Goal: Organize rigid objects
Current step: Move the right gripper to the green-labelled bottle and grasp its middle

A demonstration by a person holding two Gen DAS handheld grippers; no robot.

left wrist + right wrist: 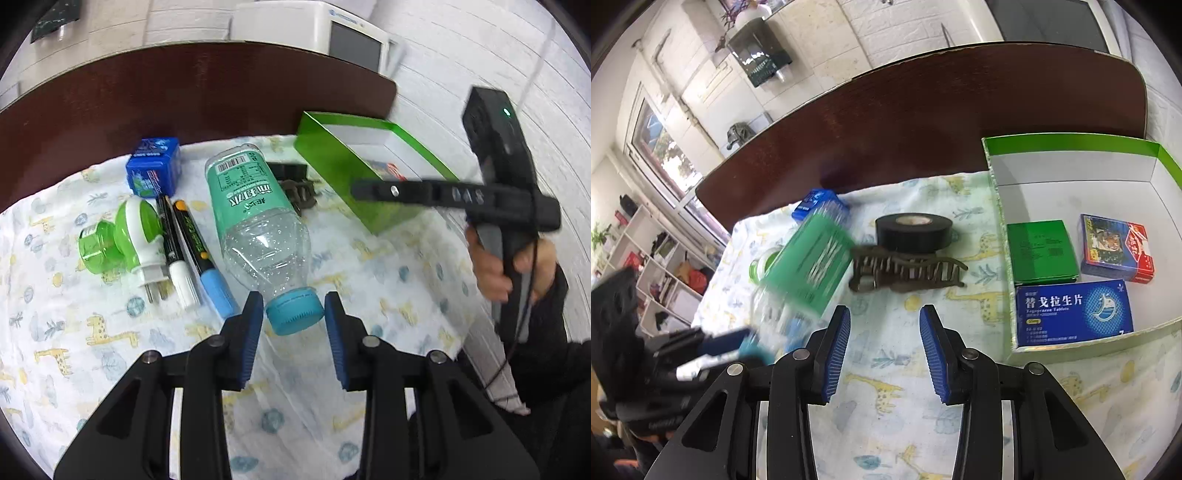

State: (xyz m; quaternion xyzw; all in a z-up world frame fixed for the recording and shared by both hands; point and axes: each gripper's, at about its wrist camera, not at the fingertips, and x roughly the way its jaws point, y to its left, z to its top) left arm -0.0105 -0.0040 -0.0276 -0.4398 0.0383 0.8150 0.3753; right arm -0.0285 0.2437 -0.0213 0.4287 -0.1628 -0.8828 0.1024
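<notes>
My left gripper is open, with its blue pads on either side of the blue cap of a clear bottle with a green label. I cannot tell whether the pads touch the cap. The bottle shows blurred in the right wrist view. My right gripper is open and empty above the giraffe cloth, in front of a brown hair claw and a black tape roll. The green-rimmed box at the right holds a green pack, a blue medicine box and a card pack.
Left of the bottle lie a blue-tipped pen, a white-tipped pen, a green plug-in device and a small blue box. The dark wooden table extends behind the cloth. A white brick wall stands at the right.
</notes>
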